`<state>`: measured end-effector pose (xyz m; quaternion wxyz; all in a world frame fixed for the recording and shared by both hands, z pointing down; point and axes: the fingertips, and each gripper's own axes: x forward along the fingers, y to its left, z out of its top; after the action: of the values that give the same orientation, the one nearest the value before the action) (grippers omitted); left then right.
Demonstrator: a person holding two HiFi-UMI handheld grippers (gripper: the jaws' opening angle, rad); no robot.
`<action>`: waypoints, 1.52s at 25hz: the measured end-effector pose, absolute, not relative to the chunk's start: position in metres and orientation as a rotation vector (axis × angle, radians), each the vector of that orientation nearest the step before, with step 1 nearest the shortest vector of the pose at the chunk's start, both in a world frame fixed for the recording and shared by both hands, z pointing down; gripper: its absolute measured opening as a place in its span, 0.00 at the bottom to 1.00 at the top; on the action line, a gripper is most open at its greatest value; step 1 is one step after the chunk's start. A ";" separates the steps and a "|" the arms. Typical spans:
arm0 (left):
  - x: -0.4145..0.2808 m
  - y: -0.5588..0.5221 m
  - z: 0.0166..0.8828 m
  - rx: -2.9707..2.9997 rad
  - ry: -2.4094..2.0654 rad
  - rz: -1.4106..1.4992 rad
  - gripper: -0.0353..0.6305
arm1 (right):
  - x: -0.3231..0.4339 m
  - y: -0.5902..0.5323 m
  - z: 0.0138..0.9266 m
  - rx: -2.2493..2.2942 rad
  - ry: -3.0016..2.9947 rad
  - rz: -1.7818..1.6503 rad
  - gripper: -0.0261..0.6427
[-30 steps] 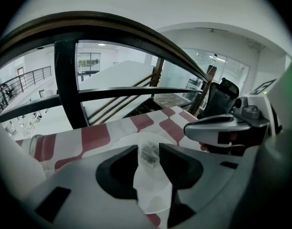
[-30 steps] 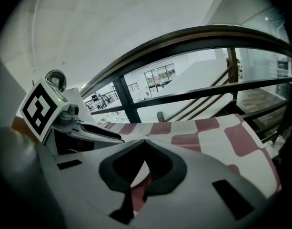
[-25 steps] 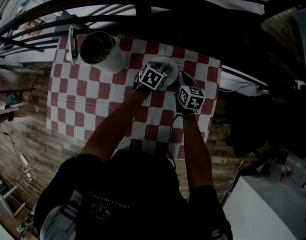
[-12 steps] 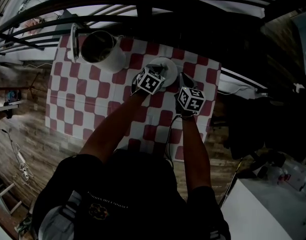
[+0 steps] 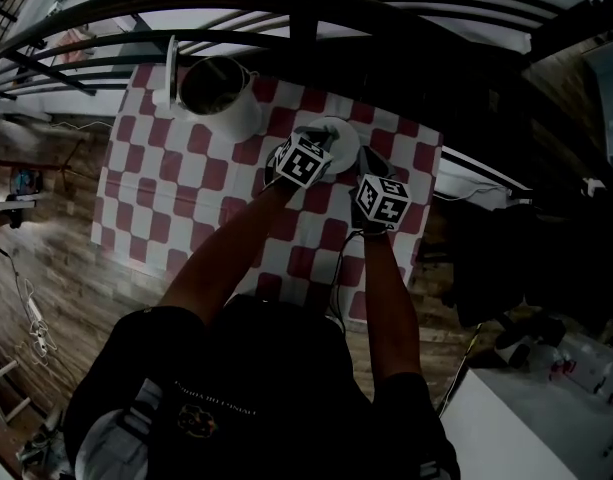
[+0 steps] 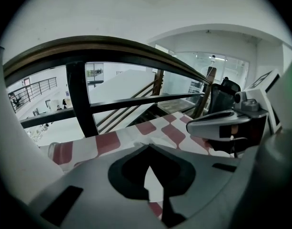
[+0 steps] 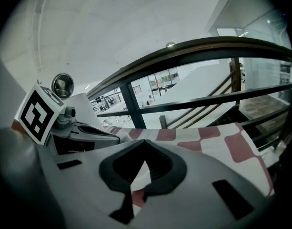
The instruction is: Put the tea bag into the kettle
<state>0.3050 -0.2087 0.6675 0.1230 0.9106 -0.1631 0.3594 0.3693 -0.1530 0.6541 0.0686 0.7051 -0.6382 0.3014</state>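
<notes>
Mid-frame over the worktop (image 5: 186, 198), left claw (image 6: 146, 147) looks pinched shut on the tea bag (image 6: 141, 144); right claw (image 7: 145, 141) closed, empty. Next up: carry it upper-left over the open kettle (image 5: 218, 93).

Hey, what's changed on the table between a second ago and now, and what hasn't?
The left gripper has shut on what looks like the tea bag, over the white dish. The right gripper, shut and empty, keeps its place beside it. The kettle and checked cloth slide in frame together, so the head camera moved, not they.
</notes>
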 end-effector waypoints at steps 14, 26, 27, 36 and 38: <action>0.241 -0.184 0.608 2.714 -0.660 0.908 0.06 | 0.326 -0.128 0.614 2.084 -2.028 0.789 0.06; 0.173 -0.175 0.572 2.701 -0.830 0.826 0.06 | 0.276 -0.122 0.581 1.983 -2.125 0.680 0.06; 0.169 -0.175 0.570 2.699 -0.842 0.820 0.06 | 0.273 -0.123 0.580 1.977 -2.131 0.675 0.06; 0.124 -0.182 0.557 2.663 -0.968 0.770 0.06 | 0.237 -0.136 0.571 1.888 -2.200 0.640 0.06; 0.110 -0.184 0.557 2.644 -0.995 0.768 0.06 | 0.224 -0.141 0.572 1.858 -2.219 0.637 0.06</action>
<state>0.1100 -0.1837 0.5569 0.1067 0.8980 -0.3379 0.2609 0.2241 -0.1408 0.5716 0.0892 0.6245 -0.7458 0.2141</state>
